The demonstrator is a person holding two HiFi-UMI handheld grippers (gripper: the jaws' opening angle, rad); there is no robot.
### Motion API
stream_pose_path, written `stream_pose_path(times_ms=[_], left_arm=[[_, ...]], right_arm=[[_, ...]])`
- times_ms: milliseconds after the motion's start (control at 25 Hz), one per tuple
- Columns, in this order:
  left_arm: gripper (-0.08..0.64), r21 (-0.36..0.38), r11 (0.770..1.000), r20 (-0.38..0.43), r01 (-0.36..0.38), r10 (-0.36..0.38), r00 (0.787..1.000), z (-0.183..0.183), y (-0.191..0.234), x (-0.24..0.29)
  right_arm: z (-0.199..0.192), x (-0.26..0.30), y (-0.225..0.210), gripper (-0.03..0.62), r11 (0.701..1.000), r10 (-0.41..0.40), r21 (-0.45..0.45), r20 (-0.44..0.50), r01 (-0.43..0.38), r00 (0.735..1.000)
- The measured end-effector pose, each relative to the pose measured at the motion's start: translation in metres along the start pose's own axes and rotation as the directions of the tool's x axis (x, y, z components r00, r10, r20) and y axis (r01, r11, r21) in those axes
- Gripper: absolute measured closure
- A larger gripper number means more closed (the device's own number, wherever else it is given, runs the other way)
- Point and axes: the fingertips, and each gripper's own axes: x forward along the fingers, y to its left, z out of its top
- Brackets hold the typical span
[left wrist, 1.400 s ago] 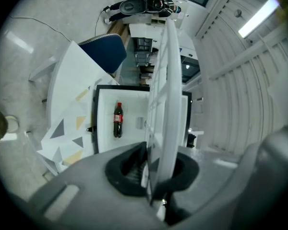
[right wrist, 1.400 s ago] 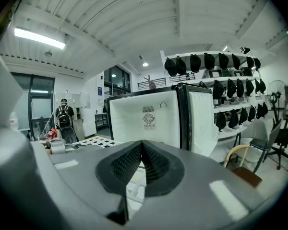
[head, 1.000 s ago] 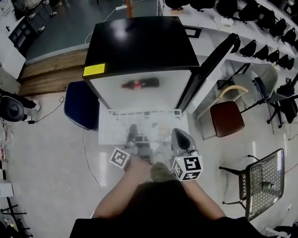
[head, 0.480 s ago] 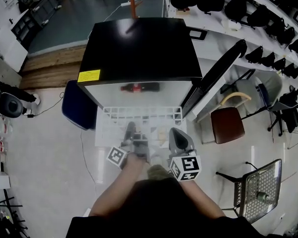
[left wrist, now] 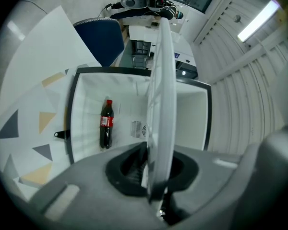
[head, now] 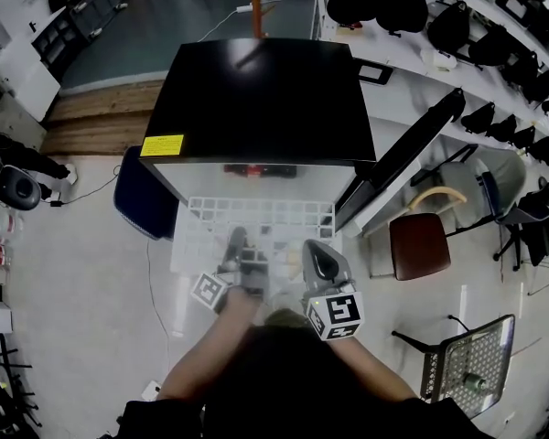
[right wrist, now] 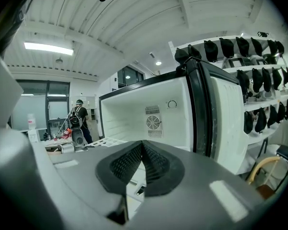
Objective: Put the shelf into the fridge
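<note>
A white grid shelf (head: 254, 229) is held level in front of the open fridge (head: 265, 99), its far edge at the opening. My left gripper (head: 236, 243) is shut on the shelf's near edge. In the left gripper view the shelf (left wrist: 161, 80) runs edge-on between the pads, pointing into the white fridge interior (left wrist: 134, 104). My right gripper (head: 316, 252) sits at the shelf's near right side. In the right gripper view its pads (right wrist: 143, 159) meet with nothing visible between them, and the shelf grid (right wrist: 103, 141) lies just to their left. A cola bottle (left wrist: 105, 123) lies inside the fridge.
The fridge door (head: 403, 158) stands open to the right. A brown chair (head: 419, 243) is beside the door and a wire chair (head: 462, 369) nearer right. A blue seat (head: 146, 195) stands left of the fridge. Wall racks of black items (head: 494, 53) fill the right.
The shelf and both grippers have moved forward toward the fridge. The shelf's far edge now reaches the opening and partly covers the cola bottle in the head view.
</note>
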Motion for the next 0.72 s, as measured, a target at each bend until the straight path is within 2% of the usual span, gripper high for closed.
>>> stream_pose_path(times_ms=[280,720], left_arm=[[0.526,-0.002,1.000,0.023,0.001,-0.001,1.000,0.006,0.002,0.005],[0.523,0.006,1.000,0.027,-0.017,0.017,0.999,0.010,0.010,0.011]], right_arm=[[-0.003,0.008,0.000,0.591,1.000,0.013,-0.010,-0.011,-0.013,1.000],[0.011,0.012,-0.014,0.591,0.999,-0.032,0.024,0.008,0.032,0.999]])
